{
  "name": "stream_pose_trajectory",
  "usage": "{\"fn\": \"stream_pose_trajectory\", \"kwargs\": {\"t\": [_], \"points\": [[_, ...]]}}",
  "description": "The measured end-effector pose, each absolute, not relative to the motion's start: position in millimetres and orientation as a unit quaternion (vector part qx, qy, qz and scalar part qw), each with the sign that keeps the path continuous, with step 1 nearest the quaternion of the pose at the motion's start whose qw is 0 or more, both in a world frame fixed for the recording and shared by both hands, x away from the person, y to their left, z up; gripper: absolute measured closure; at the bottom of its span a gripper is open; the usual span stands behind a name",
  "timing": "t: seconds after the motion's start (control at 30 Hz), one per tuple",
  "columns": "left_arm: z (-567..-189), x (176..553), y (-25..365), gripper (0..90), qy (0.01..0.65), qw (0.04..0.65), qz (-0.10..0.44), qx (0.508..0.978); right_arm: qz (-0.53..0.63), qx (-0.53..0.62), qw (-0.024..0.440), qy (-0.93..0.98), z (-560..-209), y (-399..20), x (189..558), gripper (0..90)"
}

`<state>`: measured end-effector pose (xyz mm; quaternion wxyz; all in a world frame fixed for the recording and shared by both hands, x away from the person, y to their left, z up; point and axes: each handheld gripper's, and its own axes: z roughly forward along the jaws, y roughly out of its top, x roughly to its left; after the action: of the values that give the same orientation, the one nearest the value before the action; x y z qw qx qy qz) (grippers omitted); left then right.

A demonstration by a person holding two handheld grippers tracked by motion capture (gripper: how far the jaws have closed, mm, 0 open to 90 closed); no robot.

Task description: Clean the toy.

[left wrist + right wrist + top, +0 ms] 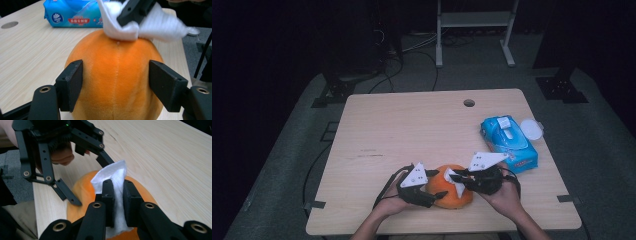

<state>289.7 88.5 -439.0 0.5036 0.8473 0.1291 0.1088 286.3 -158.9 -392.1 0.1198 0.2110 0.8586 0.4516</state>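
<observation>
Your left claw (116,85) clasps the orange plush ball (116,77) at the counter's (412,125) near edge, while your right claw (118,192) pinches a white wipe (113,173) onto its top. Steady the ball and wipe with short, light strokes.

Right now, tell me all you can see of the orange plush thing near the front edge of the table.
The orange plush ball is rounded and domed, covered in short velvety fabric, with a stitched seam running up its middle. It sits on the light wooden table, near the person's edge. The left gripper straddles it, fingers at either flank. On its top lies a white wipe, which the right gripper pinches and holds against it.
</observation>
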Motion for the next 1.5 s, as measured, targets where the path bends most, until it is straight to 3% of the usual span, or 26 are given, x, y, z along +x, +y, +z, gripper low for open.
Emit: {"fn": "stream_pose_trajectory", "kwargs": {"t": [0.13,0.27,0.43,0.57,0.7,0.87,1.07,1.23,1.3,1.37,1.4,1.5], "points": [[-439,291,93,28.6,0.142,0.511,0.109,0.841,0.447,0.239,0.12,0.854,-401,-175,294,80.2],[-432,290,85,20.5,0.146,0.537,0.116,0.823,0.454,0.243,0.115,0.85,-399,-175,294,80.2],[-436,286,80,29.7,0.145,0.515,0.127,0.835,0.456,0.21,0.118,0.857,-394,-158,285,80.2],[-438,292,89,33.3,0.157,0.511,0.119,0.837,0.452,0.232,0.118,0.853,-400,-171,293,80.2],[-438,297,96,33.3,0.173,0.513,0.112,0.834,0.447,0.252,0.123,0.849,-404,-183,297,80.2],[-434,292,89,24.8,0.157,0.522,0.111,0.831,0.449,0.247,0.124,0.85,-403,-177,295,80.2],[-436,294,94,34.1,0.15,0.5,0.116,0.845,0.456,0.231,0.119,0.851,-400,-171,291,80.1],[-439,301,105,35.5,0.171,0.504,0.106,0.84,0.449,0.247,0.119,0.851,-405,-180,294,80.1],[-437,301,104,33.7,0.176,0.507,0.107,0.837,0.452,0.253,0.114,0.848,-406,-180,295,80.0],[-433,300,100,22.4,0.176,0.516,0.108,0.831,0.45,0.247,0.119,0.85,-405,-176,294,80.0],[-431,299,98,20.9,0.174,0.518,0.104,0.831,0.451,0.245,0.121,0.85,-404,-174,294,79.9],[-434,297,95,23.4,0.166,0.511,0.105,0.837,0.451,0.242,0.118,0.851,-403,-171,294,79.9]]}}
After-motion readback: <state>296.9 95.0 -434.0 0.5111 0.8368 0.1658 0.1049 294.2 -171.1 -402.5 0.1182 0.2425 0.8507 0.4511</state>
